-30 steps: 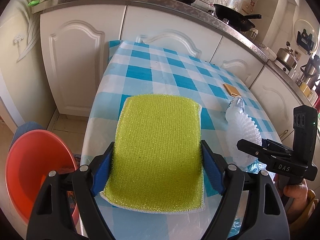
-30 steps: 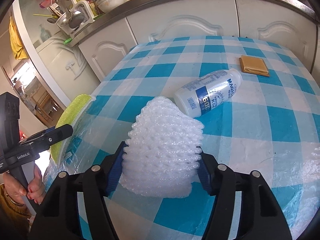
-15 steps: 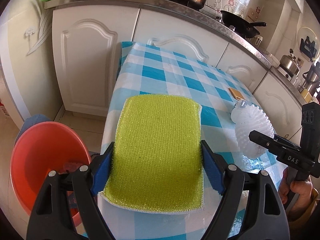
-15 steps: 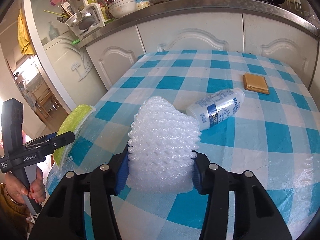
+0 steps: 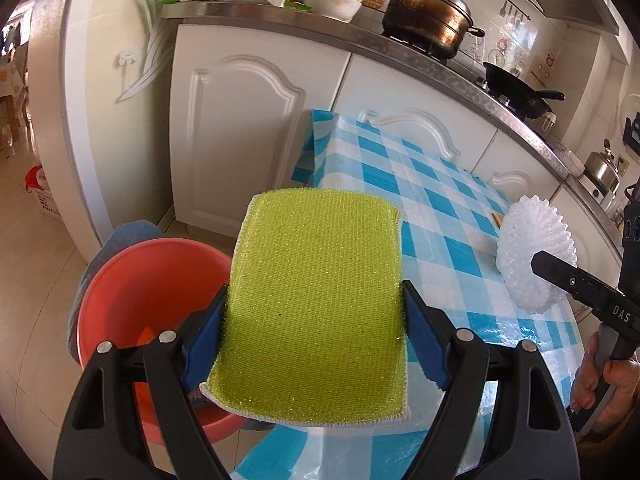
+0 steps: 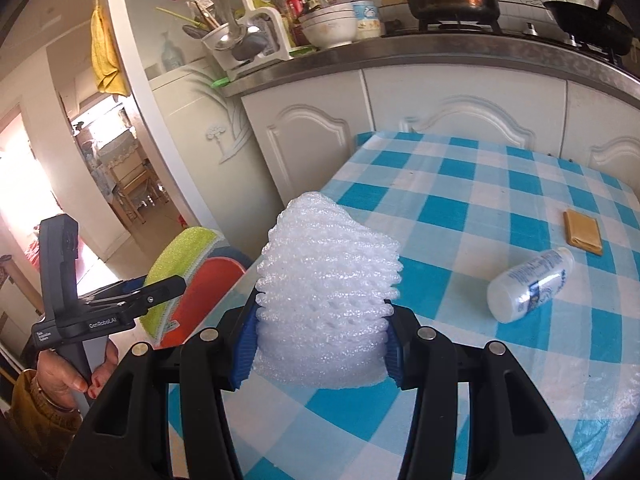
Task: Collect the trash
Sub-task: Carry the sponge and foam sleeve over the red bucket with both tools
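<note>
My left gripper (image 5: 316, 340) is shut on a yellow-green scrubbing sponge (image 5: 316, 300) and holds it in the air over the table's left edge, beside a red plastic basin (image 5: 152, 300) on the floor. My right gripper (image 6: 320, 356) is shut on a white foam fruit net (image 6: 328, 300) and holds it above the blue-checked table (image 6: 460, 208). The net also shows in the left wrist view (image 5: 534, 256), and the sponge (image 6: 176, 272) and basin (image 6: 208, 296) show in the right wrist view. A white plastic bottle (image 6: 528, 284) lies on its side on the table.
A small tan square pad (image 6: 582, 232) lies on the table beyond the bottle. White kitchen cabinets (image 5: 248, 136) stand behind the table, with a pot (image 5: 424, 16), a pan (image 5: 520, 92) and bowls on the counter. A blue cloth lies under the basin.
Both grippers have lifted and swung left with their loads. The sponge has moved from over the table to its left edge near the basin; the net has risen off the table.
</note>
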The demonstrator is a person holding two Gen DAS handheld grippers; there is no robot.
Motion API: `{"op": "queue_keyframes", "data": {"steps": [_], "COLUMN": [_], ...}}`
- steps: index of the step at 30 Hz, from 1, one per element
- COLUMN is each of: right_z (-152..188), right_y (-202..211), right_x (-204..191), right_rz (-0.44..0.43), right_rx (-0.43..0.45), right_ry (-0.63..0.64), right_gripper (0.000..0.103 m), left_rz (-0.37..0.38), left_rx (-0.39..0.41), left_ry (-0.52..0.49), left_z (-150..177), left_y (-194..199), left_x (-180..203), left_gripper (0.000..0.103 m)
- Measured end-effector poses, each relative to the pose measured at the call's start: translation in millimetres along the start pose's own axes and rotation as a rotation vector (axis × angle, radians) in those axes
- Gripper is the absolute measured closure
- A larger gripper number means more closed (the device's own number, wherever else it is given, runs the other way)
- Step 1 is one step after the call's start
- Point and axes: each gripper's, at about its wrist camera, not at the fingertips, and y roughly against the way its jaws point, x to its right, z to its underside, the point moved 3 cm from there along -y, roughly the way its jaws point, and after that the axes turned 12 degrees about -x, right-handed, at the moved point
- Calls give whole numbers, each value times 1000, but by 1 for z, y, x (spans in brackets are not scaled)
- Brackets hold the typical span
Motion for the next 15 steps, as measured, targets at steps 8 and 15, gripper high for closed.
{"op": "queue_keyframes", "data": {"steps": [8,15], "right_z": [-20,-31], "right_y": [-26,-58], "right_x": [-61,-112], "right_rz": [-89,-146], "right_rx": [-31,-85], "right_ry": [128,234], "right_gripper": [51,51], "left_rz": [-65,-162], "left_rx": [20,15], "left_ry": [80,136], "left_z": [6,17], "left_y": [12,10], "left_x": [-45,-80], "left_gripper": [22,22]}}
